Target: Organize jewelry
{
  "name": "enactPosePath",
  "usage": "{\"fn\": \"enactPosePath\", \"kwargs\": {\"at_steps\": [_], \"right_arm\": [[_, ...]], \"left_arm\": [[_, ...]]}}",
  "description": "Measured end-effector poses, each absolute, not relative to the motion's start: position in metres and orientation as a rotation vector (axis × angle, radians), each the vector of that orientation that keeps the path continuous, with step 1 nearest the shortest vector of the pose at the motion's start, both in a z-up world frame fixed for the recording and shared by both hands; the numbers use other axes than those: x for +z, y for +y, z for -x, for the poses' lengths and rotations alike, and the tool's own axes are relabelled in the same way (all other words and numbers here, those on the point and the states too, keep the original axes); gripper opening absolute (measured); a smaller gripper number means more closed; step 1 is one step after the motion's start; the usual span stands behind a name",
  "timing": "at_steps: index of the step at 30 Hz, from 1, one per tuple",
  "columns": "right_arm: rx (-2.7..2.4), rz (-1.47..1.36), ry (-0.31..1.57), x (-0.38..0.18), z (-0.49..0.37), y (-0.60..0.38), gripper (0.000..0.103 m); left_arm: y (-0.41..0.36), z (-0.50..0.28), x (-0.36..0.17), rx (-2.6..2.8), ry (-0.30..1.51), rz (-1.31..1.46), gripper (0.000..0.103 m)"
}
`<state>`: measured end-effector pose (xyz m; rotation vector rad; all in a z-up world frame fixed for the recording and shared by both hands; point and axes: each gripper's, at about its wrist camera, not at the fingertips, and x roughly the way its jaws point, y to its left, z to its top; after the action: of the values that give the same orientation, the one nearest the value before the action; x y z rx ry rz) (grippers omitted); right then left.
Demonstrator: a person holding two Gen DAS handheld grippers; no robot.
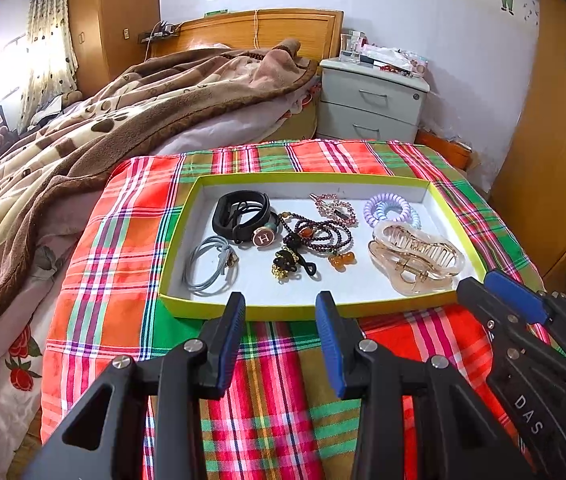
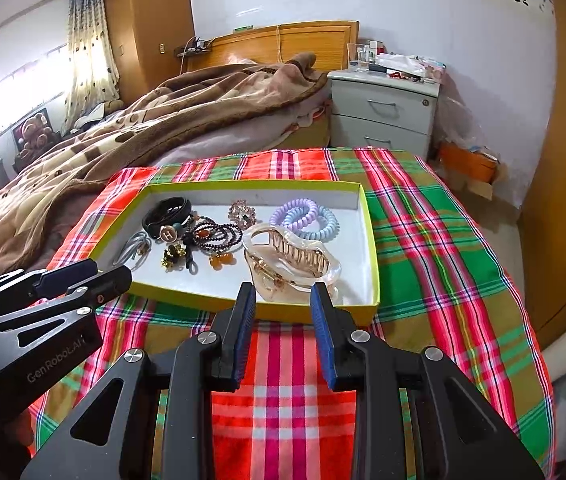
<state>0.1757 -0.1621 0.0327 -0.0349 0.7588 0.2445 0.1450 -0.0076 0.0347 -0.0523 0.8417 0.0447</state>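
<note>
Both grippers are being held apart-jawed and empty over the plaid cloth (image 1: 283, 380), just short of the tray (image 1: 187, 220). The left gripper (image 1: 280, 312) is being pointed at the tray's near wall, with the beaded bracelet (image 1: 323, 236) and grey hair ties (image 1: 209, 268) lying just beyond its fingertips. The clear hair claw (image 2: 295, 260) is being framed straight ahead of the right gripper (image 2: 283, 304), untouched, with the coiled hair ties (image 2: 305, 216) lying farther on inside the tray.
</note>
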Motion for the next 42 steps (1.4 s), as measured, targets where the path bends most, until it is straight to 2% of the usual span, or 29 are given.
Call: {"fn": "enactPosePath", "kwargs": {"at_steps": [42], "right_arm": [[0.242, 0.039, 0.762, 0.0346, -0.1659, -0.1543, 0.029]], "left_arm": [[-0.0006, -0.1358, 0.0332, 0.069, 0.857, 0.064, 0.038]]}}
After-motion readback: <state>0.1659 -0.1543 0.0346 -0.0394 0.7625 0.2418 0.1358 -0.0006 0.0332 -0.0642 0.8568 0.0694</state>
